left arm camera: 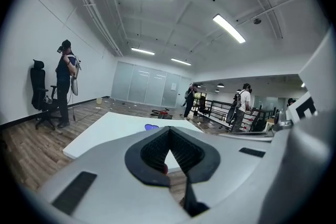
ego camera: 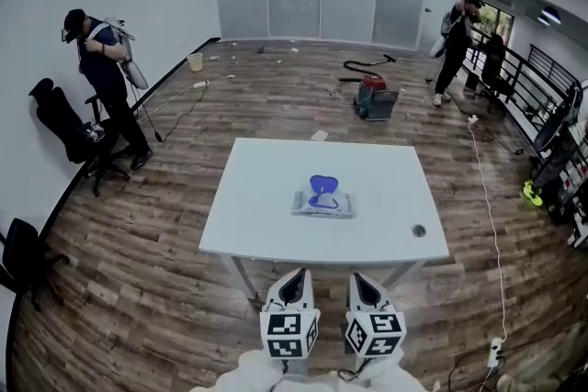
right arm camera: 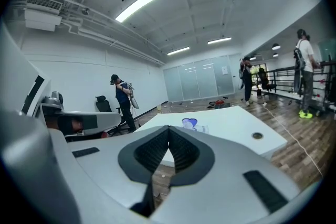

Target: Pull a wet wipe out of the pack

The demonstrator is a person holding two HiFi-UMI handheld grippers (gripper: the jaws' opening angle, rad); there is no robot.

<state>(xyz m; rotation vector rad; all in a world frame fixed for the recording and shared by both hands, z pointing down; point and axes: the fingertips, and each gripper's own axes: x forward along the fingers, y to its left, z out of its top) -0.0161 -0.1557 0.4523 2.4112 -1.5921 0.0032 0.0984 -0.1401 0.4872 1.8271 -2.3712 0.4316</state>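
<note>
1. Head view puts the pack [ego camera: 323, 202] flat near the middle of the white counter [ego camera: 266, 216], with a blue flap [ego camera: 322, 186] standing up from its top. Nothing touches the pack.
2. A small round hole [ego camera: 419, 231] sits in the counter toward its near right corner, well apart from the pack.
3. The left tongs [ego camera: 293, 282] and the right tongs [ego camera: 361, 282] sit side by side just off the counter's near edge, over the wood floor [ego camera: 165, 271]. Both point toward the pack and are well short of it. Their marker cubes [ego camera: 289, 335] face up, close to each other.
4. Left gripper view shows the left tongs [left arm camera: 169, 130] closed, pad tips meeting, with nothing between them. The blue flap shows just left of the tips, far off on the counter.
5. Right gripper view shows the right tongs [right arm camera: 169, 130] closed the same way, tips together and holding nothing. The pack lies just right of the tips, out on the counter.
6. Beyond the counter, a red-and-grey machine [ego camera: 374, 96] stands on the floor.
7. A person [ego camera: 103, 69] stands by a black chair [ego camera: 60, 119] at the left wall.
8. A second person [ego camera: 457, 37] stands near a dark railing [ego camera: 528, 69] at the far right.
9. A white cord [ego camera: 491, 225] trails along the floor to the counter's right.
</note>
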